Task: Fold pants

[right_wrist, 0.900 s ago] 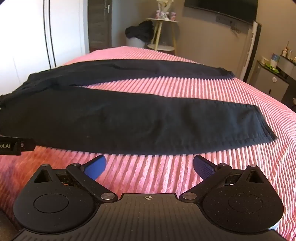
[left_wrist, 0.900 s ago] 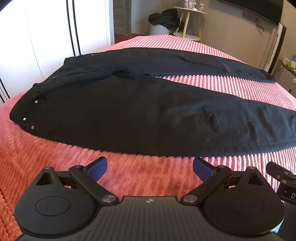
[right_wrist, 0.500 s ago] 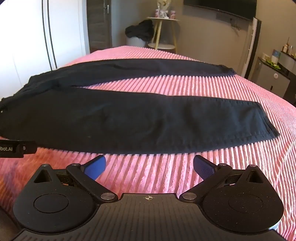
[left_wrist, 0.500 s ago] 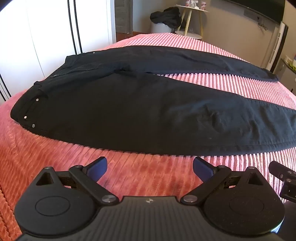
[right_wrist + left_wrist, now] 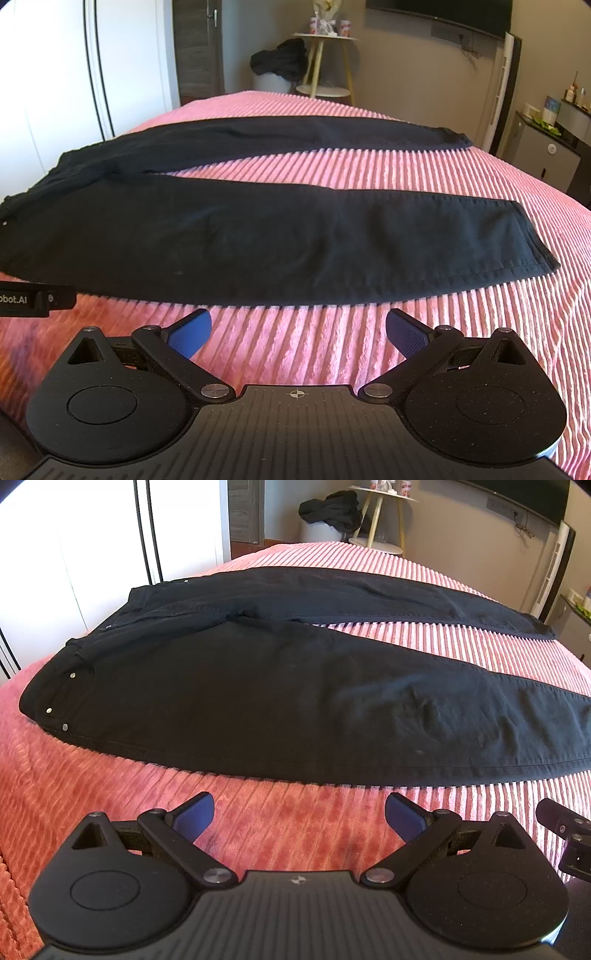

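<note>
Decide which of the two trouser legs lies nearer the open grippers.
The near leg, with its hem toward the right, lies just beyond both grippers; the far leg lies behind it across pink bedspread.

Bright daylight falls from the left, blowing out the white wardrobe doors (image 5: 92, 554), while both sharp fisheye views bend the bed (image 5: 443, 177) and darken their corners.

- The pants (image 5: 280, 701) are black matt woven cloth, faintly creased, with small shiny metal rivets (image 5: 49, 710) near the waist.
- The bed cover (image 5: 424, 173) is pink plush cloth, ribbed in soft raised cords.
- The left gripper (image 5: 299, 808) has a matt black plastic body, finely speckled, with silvery metal pivot screws (image 5: 217, 876).
- The right gripper (image 5: 298, 326) has blue fingers (image 5: 404, 334) with a dimpled, rubbery-looking face.
- The wardrobe doors (image 5: 92, 542) look smooth and white.
</note>
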The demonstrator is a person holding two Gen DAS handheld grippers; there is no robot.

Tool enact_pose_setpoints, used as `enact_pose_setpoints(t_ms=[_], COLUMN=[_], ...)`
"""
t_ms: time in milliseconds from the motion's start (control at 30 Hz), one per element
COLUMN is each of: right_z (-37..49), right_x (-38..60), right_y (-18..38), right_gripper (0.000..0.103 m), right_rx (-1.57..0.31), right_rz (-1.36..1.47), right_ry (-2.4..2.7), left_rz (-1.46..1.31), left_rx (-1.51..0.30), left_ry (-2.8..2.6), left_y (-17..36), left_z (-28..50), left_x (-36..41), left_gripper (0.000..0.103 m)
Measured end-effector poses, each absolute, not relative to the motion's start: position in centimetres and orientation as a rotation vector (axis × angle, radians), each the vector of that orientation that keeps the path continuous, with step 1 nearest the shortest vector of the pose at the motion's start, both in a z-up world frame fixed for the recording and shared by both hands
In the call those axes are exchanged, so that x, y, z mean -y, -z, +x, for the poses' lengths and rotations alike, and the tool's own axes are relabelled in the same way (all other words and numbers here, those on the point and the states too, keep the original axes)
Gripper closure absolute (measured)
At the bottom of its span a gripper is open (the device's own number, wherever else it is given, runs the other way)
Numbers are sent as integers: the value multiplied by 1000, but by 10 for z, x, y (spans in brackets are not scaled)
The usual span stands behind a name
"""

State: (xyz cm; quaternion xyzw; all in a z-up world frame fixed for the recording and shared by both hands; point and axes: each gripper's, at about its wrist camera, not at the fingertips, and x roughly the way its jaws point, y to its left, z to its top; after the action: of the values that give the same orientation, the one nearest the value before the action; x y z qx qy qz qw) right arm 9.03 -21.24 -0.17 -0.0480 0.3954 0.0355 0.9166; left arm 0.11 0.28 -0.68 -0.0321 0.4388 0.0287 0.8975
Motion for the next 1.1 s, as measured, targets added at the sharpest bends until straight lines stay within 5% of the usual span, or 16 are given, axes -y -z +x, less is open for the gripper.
enact_pose_setpoints(t_ms=[1100], right_z=[91], right_x=[214], right_y=[3], right_gripper=[0], right_rx=[-823], right_rz=[-78], right_ry=[-73], left_rz=[-69], left_rx=[-918], left_ry=[-55], left_y=[9], left_z=[0], left_x=[0], left_gripper=[4])
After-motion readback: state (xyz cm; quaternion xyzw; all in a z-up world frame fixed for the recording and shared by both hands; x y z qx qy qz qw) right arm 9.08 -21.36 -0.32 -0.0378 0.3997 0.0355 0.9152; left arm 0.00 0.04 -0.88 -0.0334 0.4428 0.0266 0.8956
